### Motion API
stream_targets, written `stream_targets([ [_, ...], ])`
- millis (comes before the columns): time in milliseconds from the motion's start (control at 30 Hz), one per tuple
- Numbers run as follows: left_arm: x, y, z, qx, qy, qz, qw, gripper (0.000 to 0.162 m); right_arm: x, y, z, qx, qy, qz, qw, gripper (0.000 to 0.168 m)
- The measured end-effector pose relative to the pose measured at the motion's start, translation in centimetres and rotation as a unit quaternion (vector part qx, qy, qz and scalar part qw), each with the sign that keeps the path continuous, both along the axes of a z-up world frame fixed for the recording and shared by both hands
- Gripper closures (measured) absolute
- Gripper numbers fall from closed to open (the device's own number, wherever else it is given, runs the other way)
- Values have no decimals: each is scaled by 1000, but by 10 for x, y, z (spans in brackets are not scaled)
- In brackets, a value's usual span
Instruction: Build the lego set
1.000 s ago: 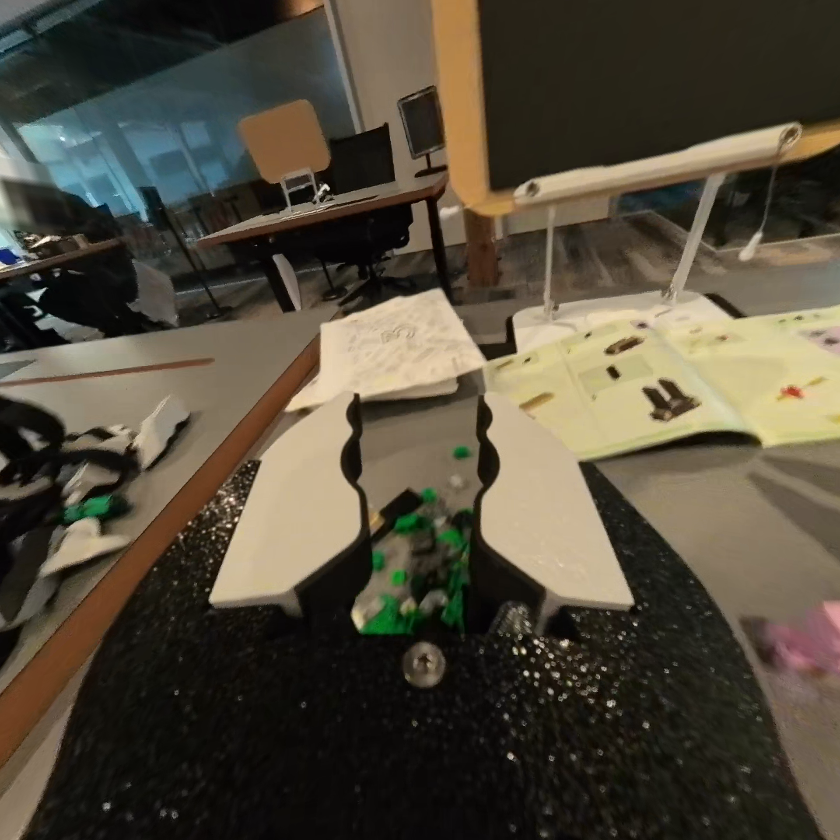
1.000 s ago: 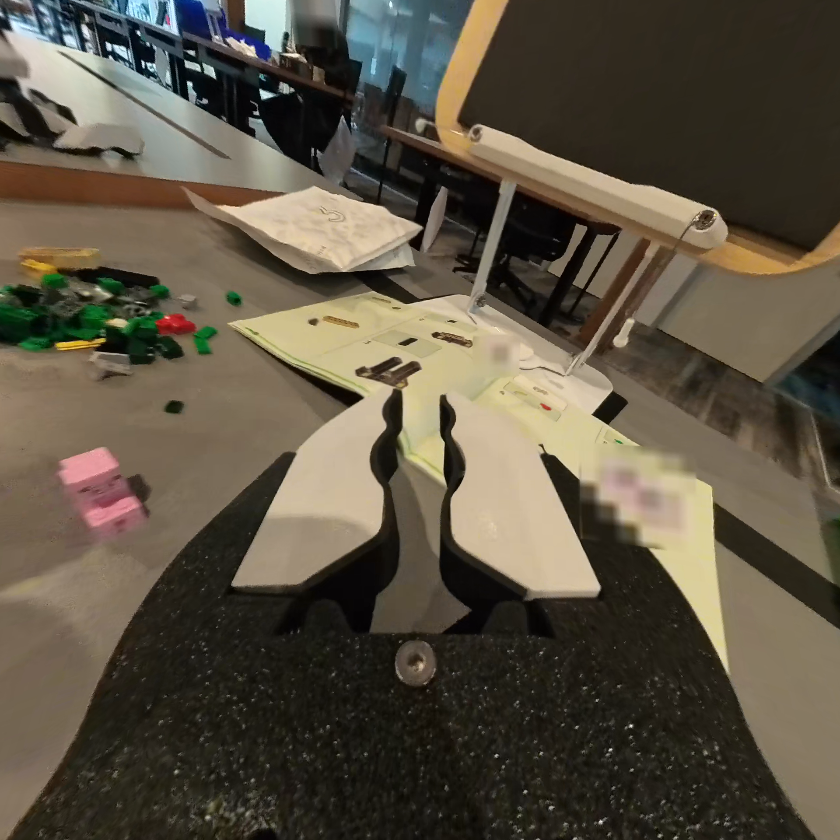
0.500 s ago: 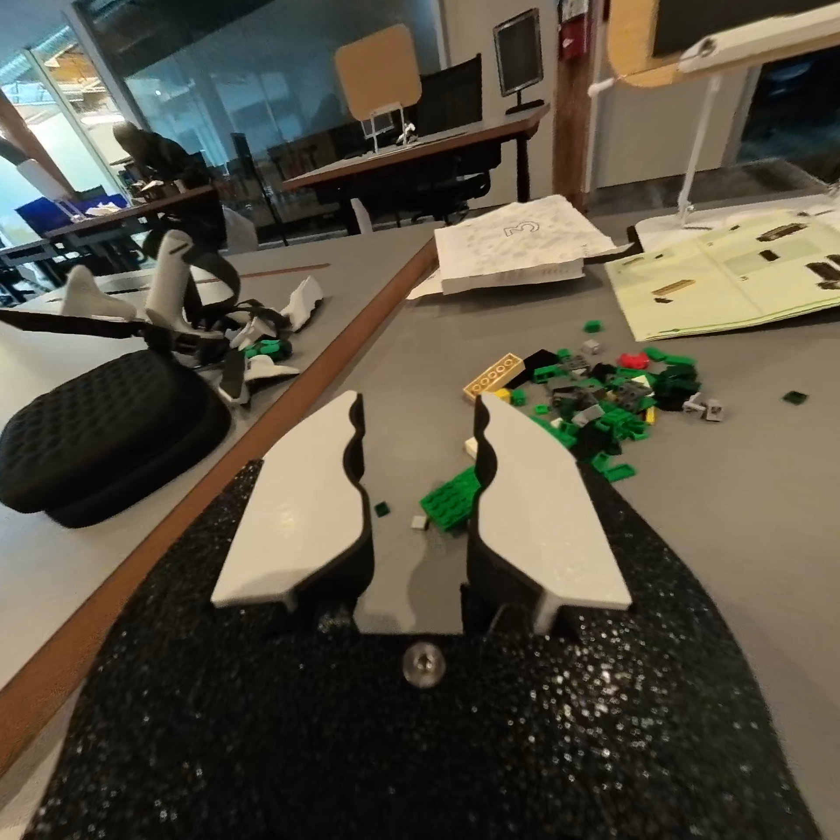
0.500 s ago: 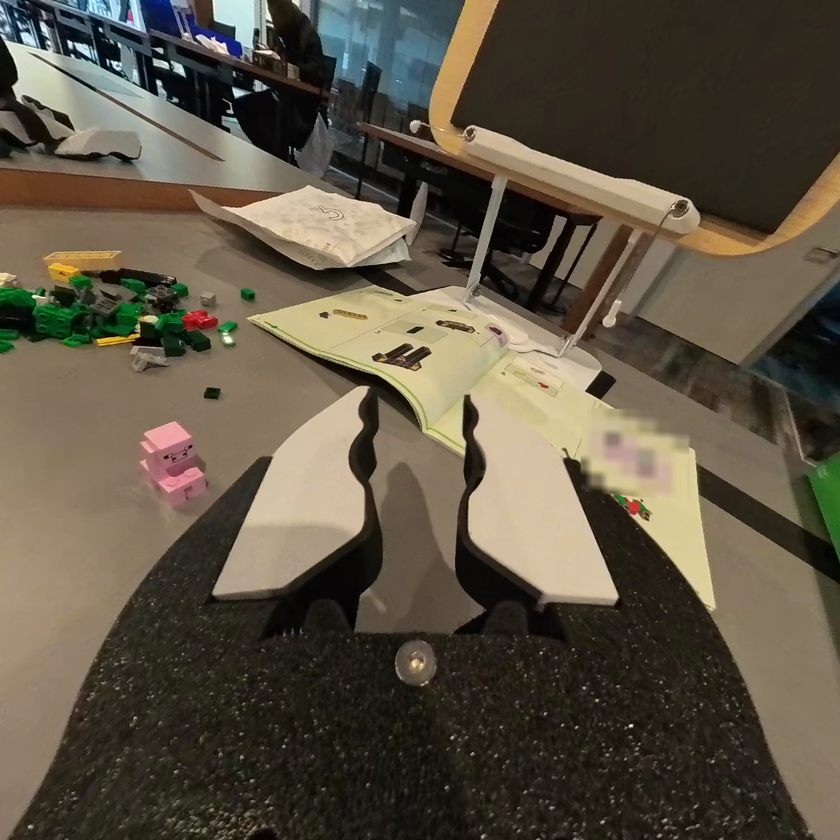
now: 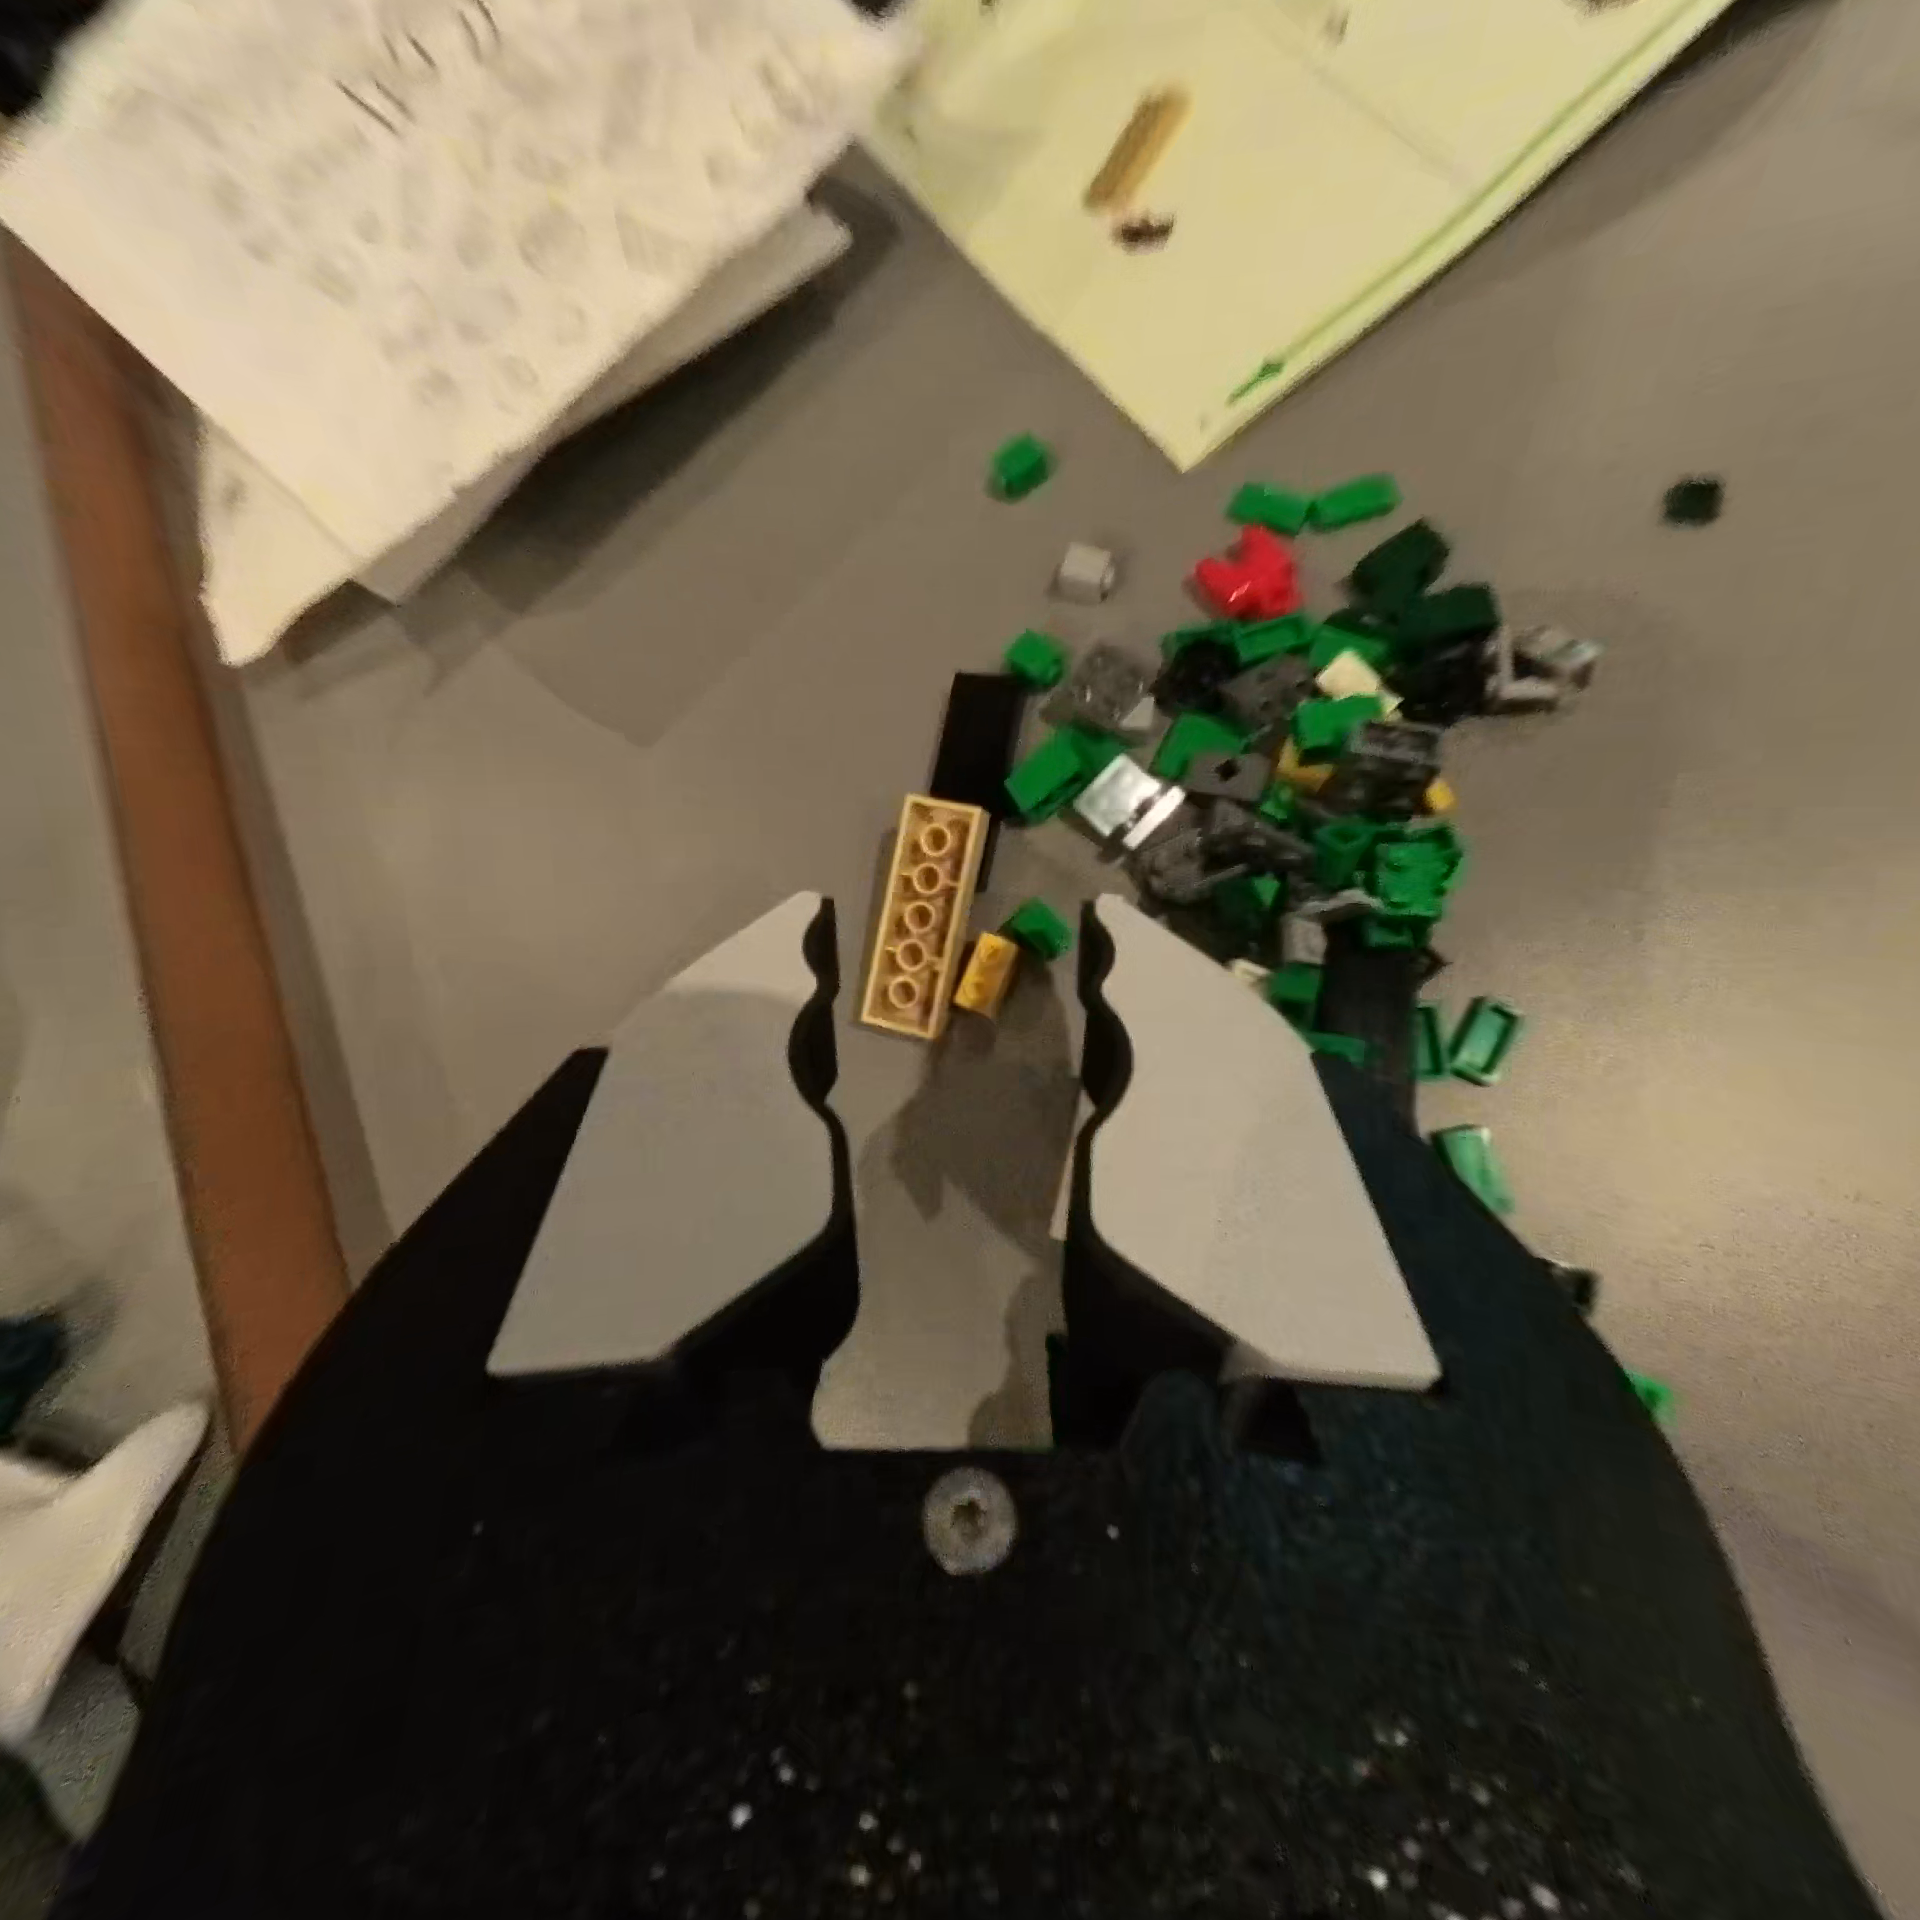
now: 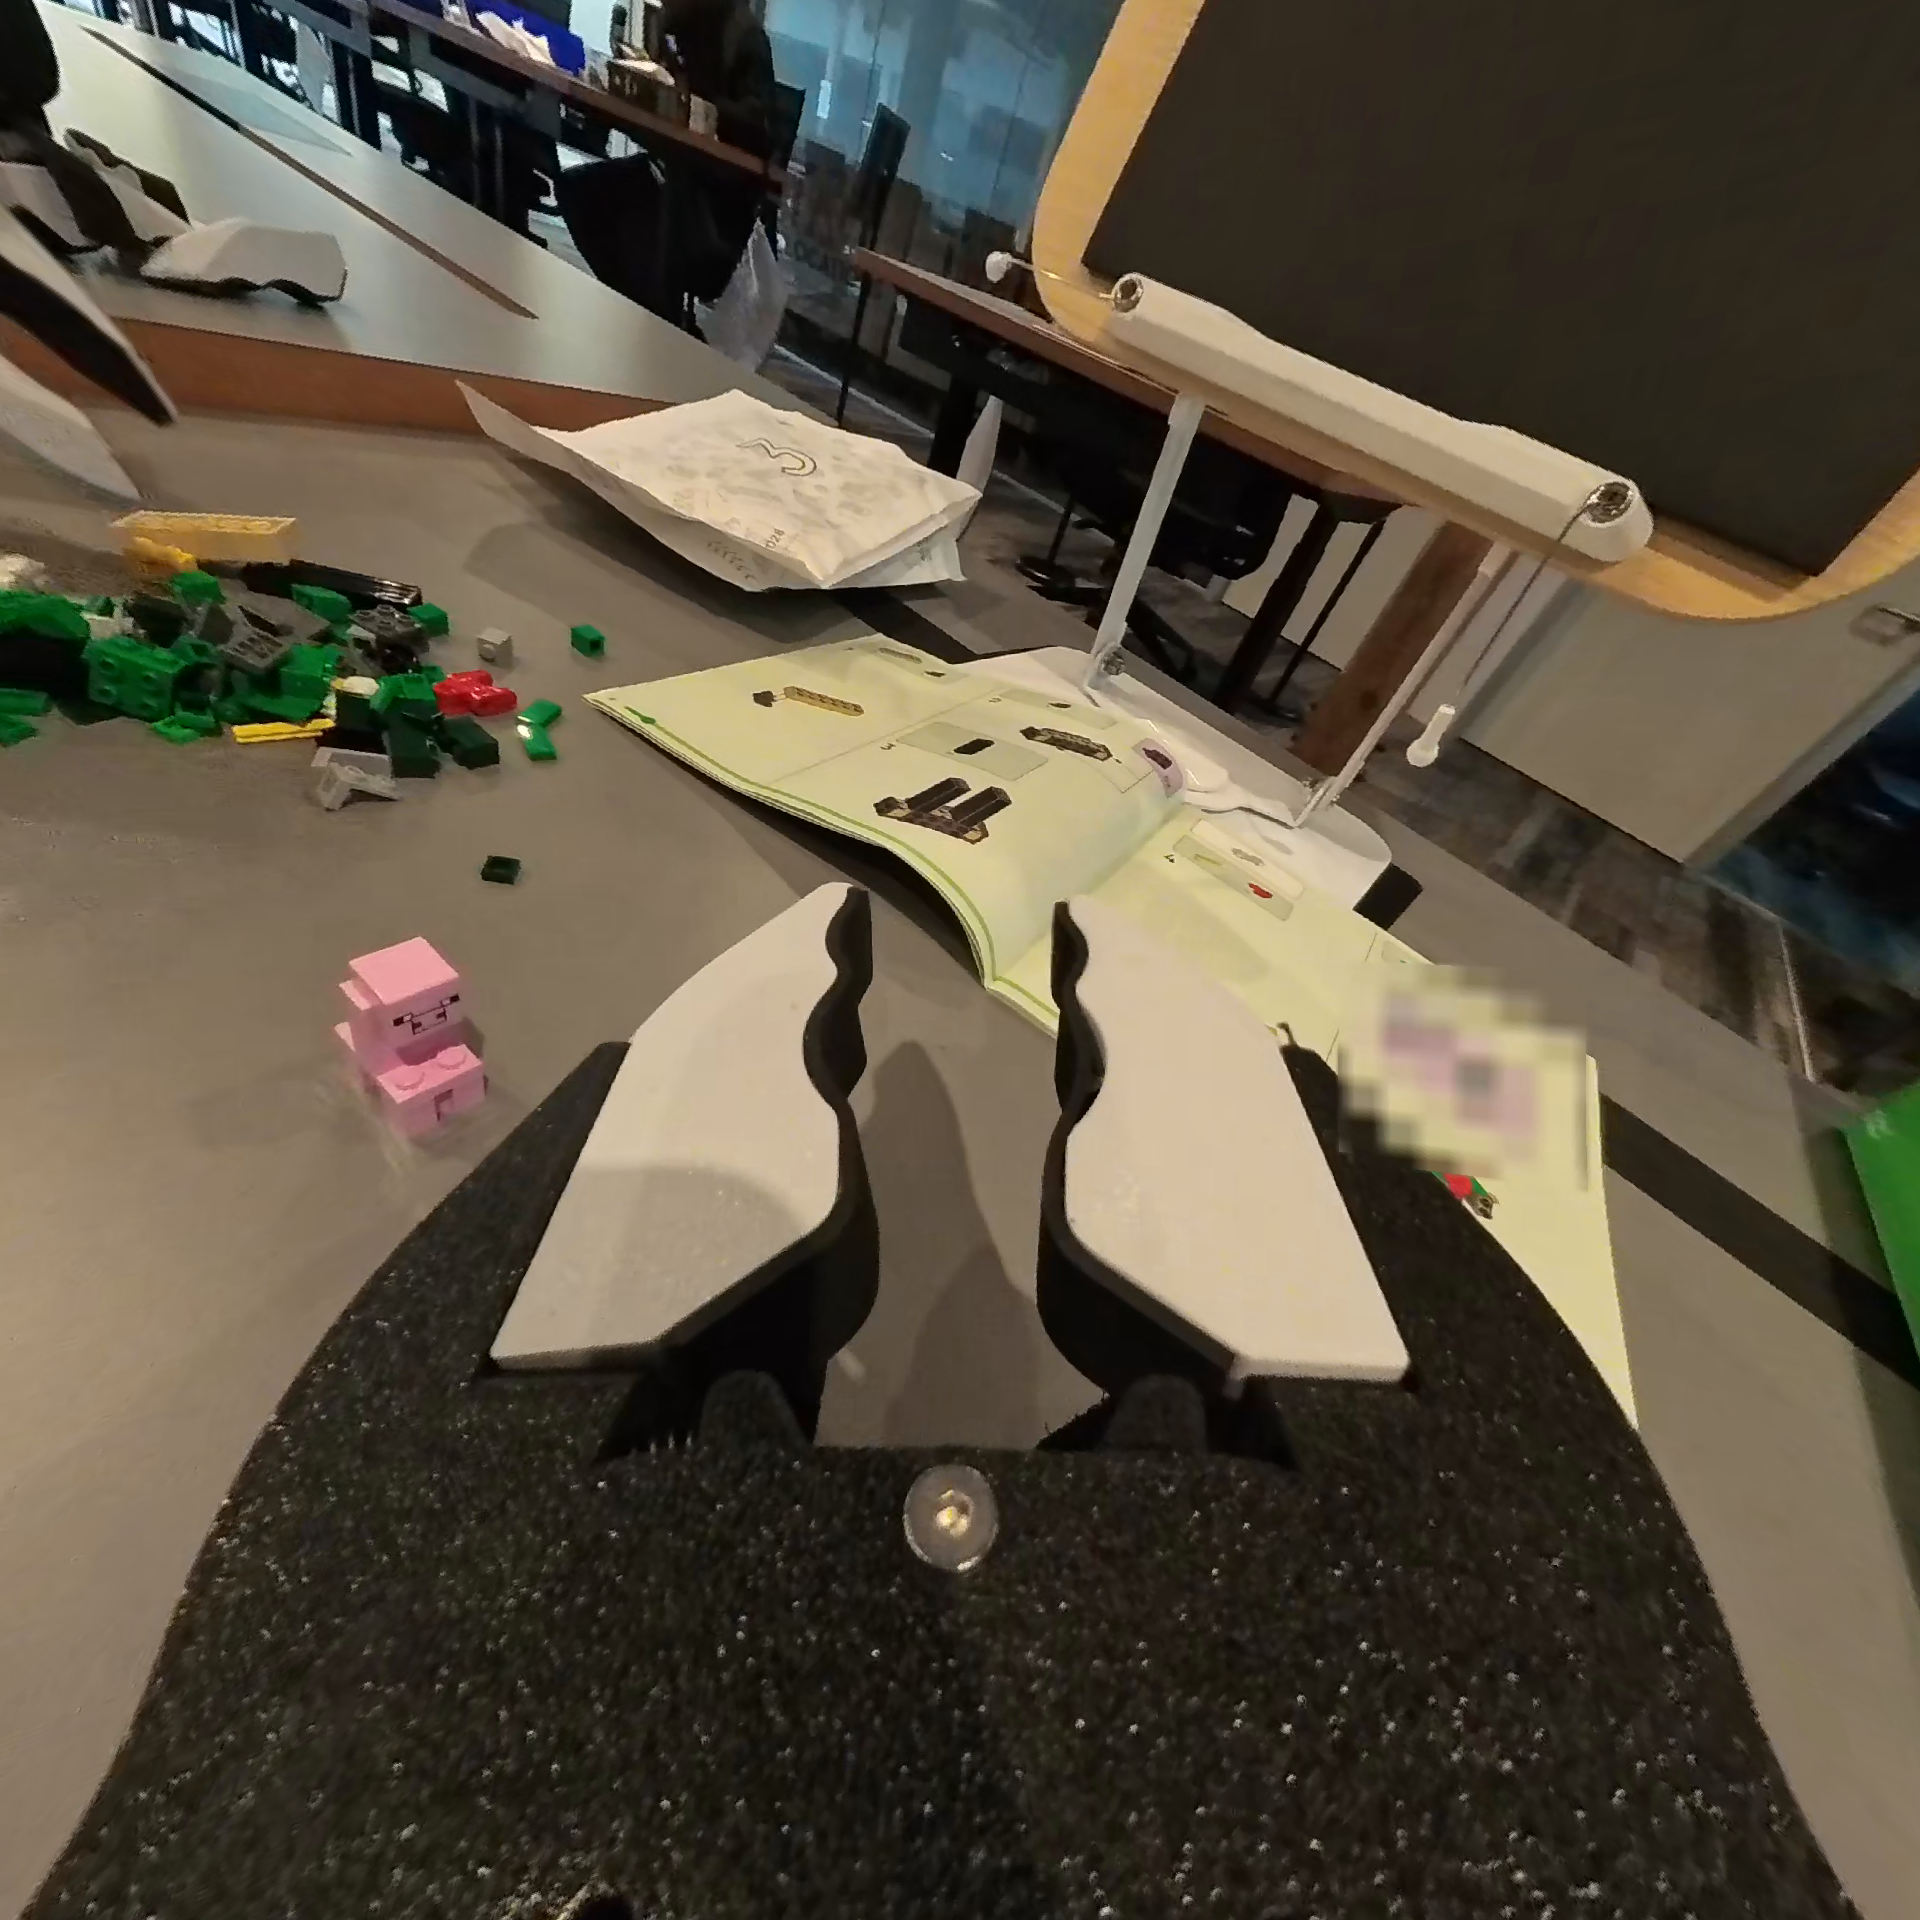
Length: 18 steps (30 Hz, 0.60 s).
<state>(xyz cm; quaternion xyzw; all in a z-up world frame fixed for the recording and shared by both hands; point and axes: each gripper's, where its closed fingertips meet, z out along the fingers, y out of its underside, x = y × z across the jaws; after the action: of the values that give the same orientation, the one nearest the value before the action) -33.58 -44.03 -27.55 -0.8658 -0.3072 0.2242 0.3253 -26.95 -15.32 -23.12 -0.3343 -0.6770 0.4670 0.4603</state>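
Note:
My left gripper [image 5: 954,914] is open and empty, pointing down at the grey table just short of a long tan brick [image 5: 923,916] lying upside down. A small yellow piece [image 5: 985,970] and a green piece [image 5: 1039,927] lie beside it. A pile of green, grey and black pieces [image 5: 1299,790] with a red piece [image 5: 1245,584] spreads to the right. My right gripper [image 6: 956,914] is open and empty above the table. A built pink pig [image 6: 410,1029] stands to its left. The piece pile [image 6: 229,665] lies far left in the right wrist view.
The open pale green instruction booklet [image 6: 997,790] lies ahead of my right gripper and also shows in the left wrist view [image 5: 1299,208]. A white paper bag [image 6: 769,488] lies behind the pile. A white stand [image 6: 1340,416] rises behind the booklet. A brown table seam [image 5: 177,727] runs along the left. My hands' fingertips stand some 30 centimetres from each other.
My left gripper has tilted down and moved forward over the tan brick at the edge of the pile. My right gripper has opened wider and drawn back a little.

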Motion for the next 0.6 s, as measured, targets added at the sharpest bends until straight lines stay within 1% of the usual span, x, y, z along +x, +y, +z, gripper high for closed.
stream_targets([
  [67, -5, 0, -15, -22, -40, -8, 999, 118, 0, 0, 1, -3, 1, 2, 1000, 136],
  [133, -8, 0, -24, -33, -62, -10, 997, 118, -1, 0, 1, -7, 0, 3, 1000, 136],
  [300, -14, 5, -18, -27, -56, -19, 998, 119, -3, 0, 1, -10, -2, 3, 1000, 137],
  [367, -14, 6, -19, -36, -66, -27, 997, 119, -3, 0, 1, -13, -2, 5, 1000, 137],
  [400, -14, 6, -20, -45, -73, -31, 996, 124, -3, -1, 1, -14, -3, 6, 1000, 137],
  [433, -14, 4, -22, -56, -81, -34, 995, 132, -3, -1, 1, -15, -4, 6, 1000, 138],
  [467, -14, 4, -23, -64, -91, -38, 993, 134, -3, -1, 1, -16, -4, 7, 1000, 138],
  [600, -15, 10, -20, -46, -126, -52, 990, 130, -3, -1, 1, -18, -4, 10, 1000, 138],
])
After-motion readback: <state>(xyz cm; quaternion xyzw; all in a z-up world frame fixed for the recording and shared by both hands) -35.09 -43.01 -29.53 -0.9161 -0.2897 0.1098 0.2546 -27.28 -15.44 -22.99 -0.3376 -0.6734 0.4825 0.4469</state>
